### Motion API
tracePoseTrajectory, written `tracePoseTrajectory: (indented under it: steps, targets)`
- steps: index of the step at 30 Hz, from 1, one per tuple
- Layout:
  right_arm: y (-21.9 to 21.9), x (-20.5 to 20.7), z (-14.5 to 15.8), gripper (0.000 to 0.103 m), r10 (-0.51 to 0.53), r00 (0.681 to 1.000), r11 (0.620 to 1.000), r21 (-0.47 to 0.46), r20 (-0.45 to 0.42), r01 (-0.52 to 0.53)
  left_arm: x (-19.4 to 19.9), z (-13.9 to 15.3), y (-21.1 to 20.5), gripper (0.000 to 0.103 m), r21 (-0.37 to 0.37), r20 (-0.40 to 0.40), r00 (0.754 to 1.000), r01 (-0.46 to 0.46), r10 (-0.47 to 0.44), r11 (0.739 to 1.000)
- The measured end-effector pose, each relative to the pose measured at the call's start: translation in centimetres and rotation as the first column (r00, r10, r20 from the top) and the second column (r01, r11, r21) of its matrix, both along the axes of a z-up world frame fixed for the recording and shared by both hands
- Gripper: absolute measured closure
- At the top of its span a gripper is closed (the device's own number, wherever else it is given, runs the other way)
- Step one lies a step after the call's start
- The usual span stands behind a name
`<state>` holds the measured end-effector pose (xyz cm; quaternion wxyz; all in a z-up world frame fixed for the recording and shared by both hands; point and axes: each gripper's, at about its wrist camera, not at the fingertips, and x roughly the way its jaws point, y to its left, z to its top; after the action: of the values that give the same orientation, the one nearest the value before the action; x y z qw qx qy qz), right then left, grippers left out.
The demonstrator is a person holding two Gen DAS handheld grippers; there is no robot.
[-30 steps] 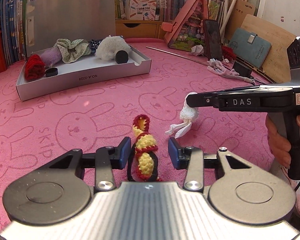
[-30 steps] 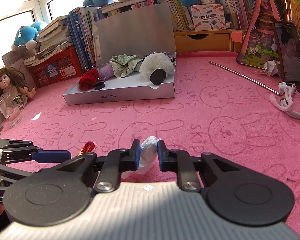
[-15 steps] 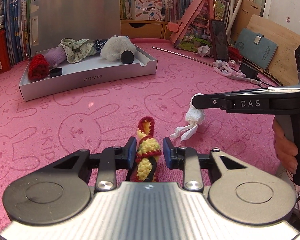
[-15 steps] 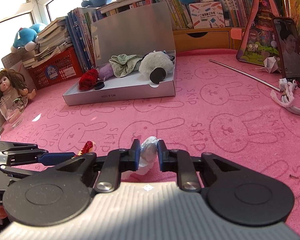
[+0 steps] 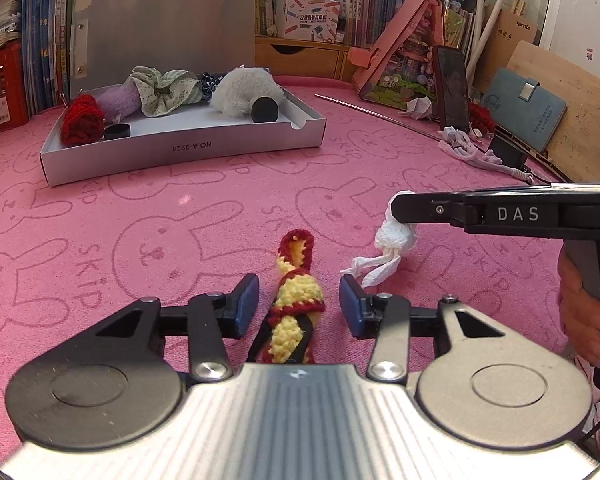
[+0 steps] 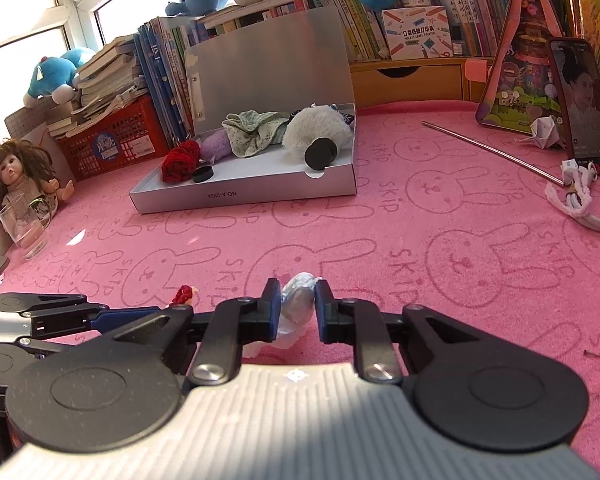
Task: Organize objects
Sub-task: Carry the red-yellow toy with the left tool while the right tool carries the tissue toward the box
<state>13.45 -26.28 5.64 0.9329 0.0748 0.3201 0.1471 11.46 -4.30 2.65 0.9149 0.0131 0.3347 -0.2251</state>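
Observation:
A red-and-yellow crocheted piece (image 5: 296, 300) lies on the pink bunny mat between the fingers of my left gripper (image 5: 299, 306), which is open and not touching it. Its red tip also shows in the right wrist view (image 6: 183, 294). My right gripper (image 6: 297, 308) is shut on a crumpled white tissue (image 6: 296, 308). In the left wrist view the right gripper (image 5: 398, 210) holds the tissue (image 5: 394, 240) just above the mat, to the right of the crocheted piece. The open silver box (image 5: 180, 152) stands at the back left.
The box holds a red knit item (image 5: 82, 124), a purple plush, a green cloth (image 5: 166, 90), a white plush (image 5: 244, 90) and black discs. A glass (image 6: 24, 226) and doll (image 6: 14, 172) sit far left. A phone (image 6: 580, 100), a metal rod (image 6: 492, 148) and cords lie right.
My left gripper narrowed around the crocheted piece half a second ago and has opened wide again. The right gripper stays shut on the tissue, shifted slightly.

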Motion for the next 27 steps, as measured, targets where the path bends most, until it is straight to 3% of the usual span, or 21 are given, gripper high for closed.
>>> tracePoseTrajectory:
  steps: [15, 16, 17, 19, 27]
  targets:
    - [-0.1, 0.0, 0.0, 0.081, -0.005, 1.000, 1.000, 0.007, -0.001, 0.005, -0.1, 0.1, -0.7, 0.053, 0.041, -0.001, 1.000, -0.024, 0.024, 0.999]
    - [-0.1, 0.0, 0.0, 0.081, -0.005, 1.000, 1.000, 0.007, 0.000, 0.005, -0.1, 0.1, -0.7, 0.054, 0.040, -0.003, 1.000, -0.022, 0.022, 0.999]
    - [-0.1, 0.0, 0.1, 0.081, -0.005, 1.000, 1.000, 0.007, 0.002, 0.005, -0.1, 0.2, -0.6, 0.065, 0.036, -0.006, 1.000, -0.020, 0.020, 0.999]
    - [-0.1, 0.0, 0.2, 0.081, -0.004, 1.000, 1.000, 0.007, 0.005, 0.004, -0.2, 0.3, -0.4, 0.074, 0.030, -0.010, 1.000, -0.019, 0.020, 0.999]
    - [0.0, 0.1, 0.8, 0.081, 0.001, 1.000, 1.000, 0.010, 0.020, -0.001, -0.3, 1.8, 0.1, 0.074, 0.032, 0.046, 0.999, -0.030, 0.029, 0.999]
